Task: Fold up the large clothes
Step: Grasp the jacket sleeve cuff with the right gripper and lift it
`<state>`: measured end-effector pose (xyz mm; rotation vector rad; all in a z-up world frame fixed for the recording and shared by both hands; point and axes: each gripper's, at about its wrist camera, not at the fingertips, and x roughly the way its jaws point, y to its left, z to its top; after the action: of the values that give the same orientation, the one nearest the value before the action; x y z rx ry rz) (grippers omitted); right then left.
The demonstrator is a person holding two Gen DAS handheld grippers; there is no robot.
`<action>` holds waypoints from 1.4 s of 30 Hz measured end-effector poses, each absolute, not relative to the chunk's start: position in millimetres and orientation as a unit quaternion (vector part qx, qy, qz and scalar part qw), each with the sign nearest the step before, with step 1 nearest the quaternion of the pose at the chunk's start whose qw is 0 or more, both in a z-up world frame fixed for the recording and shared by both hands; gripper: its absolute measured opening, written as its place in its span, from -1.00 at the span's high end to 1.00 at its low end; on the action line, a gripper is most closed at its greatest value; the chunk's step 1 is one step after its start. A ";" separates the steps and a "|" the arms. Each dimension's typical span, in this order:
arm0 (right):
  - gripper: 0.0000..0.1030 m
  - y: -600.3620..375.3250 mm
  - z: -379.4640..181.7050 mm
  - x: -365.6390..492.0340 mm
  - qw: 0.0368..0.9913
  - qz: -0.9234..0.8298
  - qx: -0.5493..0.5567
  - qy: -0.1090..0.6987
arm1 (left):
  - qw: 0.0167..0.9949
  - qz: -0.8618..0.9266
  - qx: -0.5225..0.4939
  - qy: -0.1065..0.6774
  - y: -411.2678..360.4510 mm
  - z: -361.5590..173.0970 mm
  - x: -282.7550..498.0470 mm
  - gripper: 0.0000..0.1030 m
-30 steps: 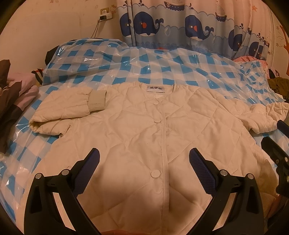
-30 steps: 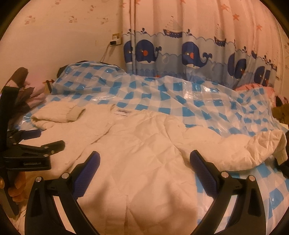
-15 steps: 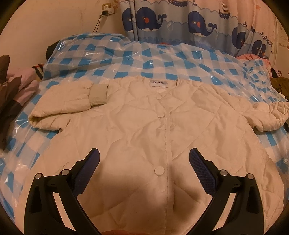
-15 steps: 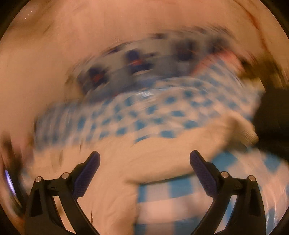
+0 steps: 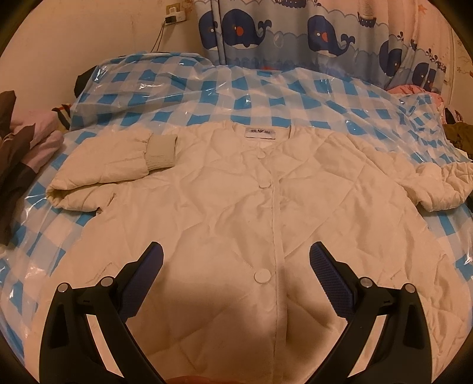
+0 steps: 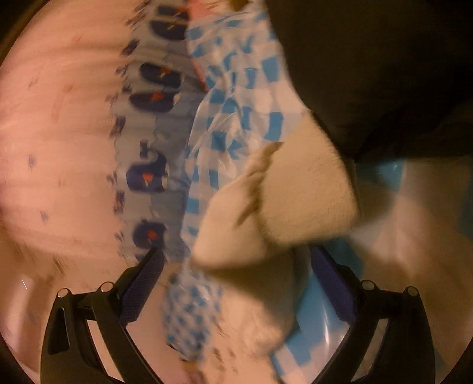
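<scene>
A cream quilted jacket point(image 5: 224, 212) lies face up, buttoned, on a blue-and-white checked plastic sheet point(image 5: 266, 100). Its left sleeve point(image 5: 118, 159) is folded in over the shoulder; its right sleeve point(image 5: 437, 186) lies bunched at the right. My left gripper point(image 5: 236, 265) is open and empty above the jacket's lower front. In the blurred, rotated right wrist view, my right gripper point(image 6: 236, 265) is open around the right sleeve's cuff end point(image 6: 283, 201), which lies between the fingers; I cannot tell whether they touch it.
A whale-print curtain point(image 5: 310, 32) hangs behind the bed. Dark and pink clothes point(image 5: 20, 141) are piled at the left edge, more clothes point(image 5: 455, 136) at the far right. A wall socket point(image 5: 174, 13) with a cable is at the back. A dark mass point(image 6: 384, 73) fills the right wrist view's top right.
My right gripper has swung away from the jacket body, rolled sideways, and come up to the right sleeve's cuff. My left gripper has drifted slightly; the right gripper has left its view.
</scene>
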<state>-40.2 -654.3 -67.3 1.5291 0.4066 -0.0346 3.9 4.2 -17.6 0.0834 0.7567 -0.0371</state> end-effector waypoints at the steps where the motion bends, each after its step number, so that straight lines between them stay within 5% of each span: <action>1: -0.86 -657.2 -70.5 -37.6 0.704 -0.020 0.689 0.171 | 0.928 -0.019 0.042 0.369 2.8 -18.3 3.1 -0.85; 2: -0.81 -660.7 -71.0 -36.0 0.711 -0.027 0.683 0.162 | 0.928 -0.020 0.041 0.370 3.4 -18.6 3.7 -0.85; 4: 0.03 -666.3 -62.7 -33.4 0.740 -0.050 0.652 0.154 | 0.927 -0.021 0.040 0.372 3.0 -18.8 3.1 -0.85; 5: 0.28 -668.2 -57.4 -31.8 0.752 -0.054 0.638 0.154 | 0.927 -0.021 0.039 0.372 4.1 -18.2 4.1 -0.85; 8: 0.37 -664.8 -15.6 -22.4 0.810 -0.072 0.562 0.152 | 0.928 -0.021 0.039 0.370 3.6 -17.2 4.6 -0.85; 14: 0.38 -582.2 117.3 10.1 0.928 -0.033 0.344 0.136 | 0.928 -0.016 0.025 0.372 12.1 -11.1 5.5 -0.85; 19: 0.38 -439.0 174.6 40.1 0.972 0.032 0.173 0.154 | 0.933 -0.012 0.004 0.359 24.9 5.0 1.8 -0.85; 29: 0.38 -195.2 145.3 95.6 0.967 0.139 0.011 0.213 | 0.938 0.010 -0.055 0.341 70.5 31.3 8.9 -0.85; 37: 0.38 -114.6 98.4 101.4 0.946 0.192 -0.025 0.261 | 0.939 0.019 -0.086 0.333 95.4 41.2 10.9 -0.85; 40: 0.19 -127.2 95.4 103.0 0.943 0.198 0.004 0.266 | 0.938 0.020 -0.085 0.335 96.5 40.6 12.8 -0.85; 42: -0.28 -161.9 95.3 106.4 0.940 0.194 0.078 0.269 | 0.938 0.021 -0.084 0.337 97.2 39.7 13.5 -0.85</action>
<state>106.4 -161.9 95.3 0.1592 0.5494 0.3961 13.5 97.2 39.7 -0.1710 0.6876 0.0437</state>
